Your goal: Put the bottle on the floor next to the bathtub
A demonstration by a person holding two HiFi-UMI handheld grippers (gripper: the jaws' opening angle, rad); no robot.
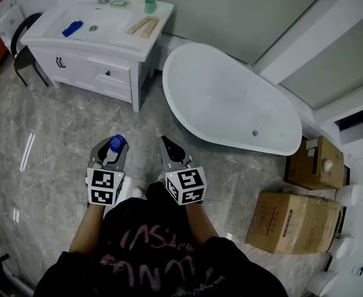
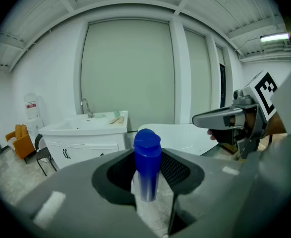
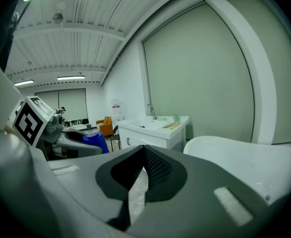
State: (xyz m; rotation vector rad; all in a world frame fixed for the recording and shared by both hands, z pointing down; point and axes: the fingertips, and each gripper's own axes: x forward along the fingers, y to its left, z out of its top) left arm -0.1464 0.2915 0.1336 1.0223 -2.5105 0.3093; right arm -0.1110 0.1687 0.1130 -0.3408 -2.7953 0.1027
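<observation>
The bottle (image 1: 116, 143) has a blue cap and a clear body. It stands upright between the jaws of my left gripper (image 1: 110, 150), which is shut on it, held above the floor in front of the person. In the left gripper view the bottle's cap (image 2: 147, 148) rises out of the jaws of the left gripper (image 2: 148, 185). My right gripper (image 1: 169, 147) hangs just to the right, shut with nothing in it, as the right gripper view (image 3: 141, 176) also shows. The white oval bathtub (image 1: 230, 101) lies ahead and to the right on the marble floor (image 1: 64, 135).
A white vanity with a sink (image 1: 101, 26) stands ahead left of the tub, carrying a blue item (image 1: 72, 28), a green cup (image 1: 149, 5) and wooden pieces (image 1: 144, 26). Cardboard boxes (image 1: 292, 221) sit at the right. A black chair (image 1: 21, 54) and orange seat stand far left.
</observation>
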